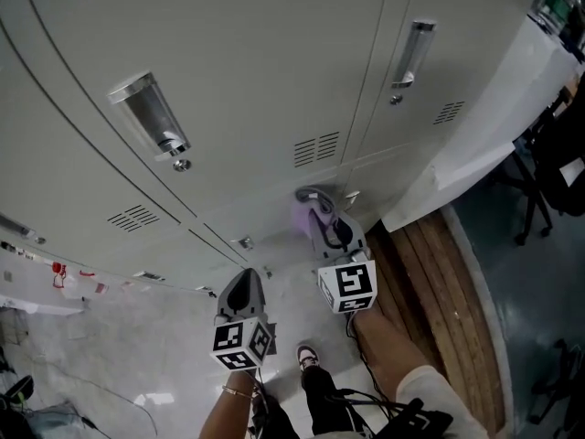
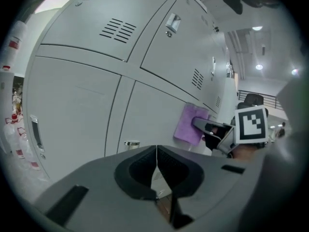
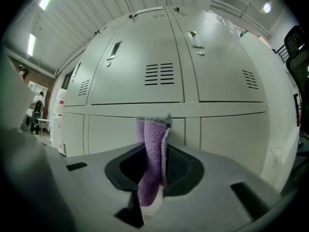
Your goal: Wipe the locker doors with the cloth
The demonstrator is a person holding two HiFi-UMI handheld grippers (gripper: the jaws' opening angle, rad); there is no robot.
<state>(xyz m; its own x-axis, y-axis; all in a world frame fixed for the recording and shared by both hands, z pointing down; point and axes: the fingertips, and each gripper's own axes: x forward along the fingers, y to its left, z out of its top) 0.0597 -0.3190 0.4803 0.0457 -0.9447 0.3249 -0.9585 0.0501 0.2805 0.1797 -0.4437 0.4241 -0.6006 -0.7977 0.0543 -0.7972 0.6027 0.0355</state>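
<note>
The purple fluffy cloth is pinched between the jaws of the right gripper, folded into a strip that stands up out of the grip. Its long axis runs up and down across the gripper's line of sight. Straight ahead of those jaws are the pale grey metal locker doors. Seen from the left gripper's side, the cloth appears to lie flat against a lower door, just under the seam that separates the lower row from the vented upper row. I would judge the wiping to be under way on that lower panel, though I cannot be sure how firmly the cloth presses on it. The left gripper sits off to the left, a little back from the lockers. Its jaws are drawn together with nothing between them, and it points at a neighbouring lower door near a small round metal knob. The right one is plainly the nearer tool. The next stroke depends on keeping the cloth's broad face to the door and sliding it sideways or downward.
</note>
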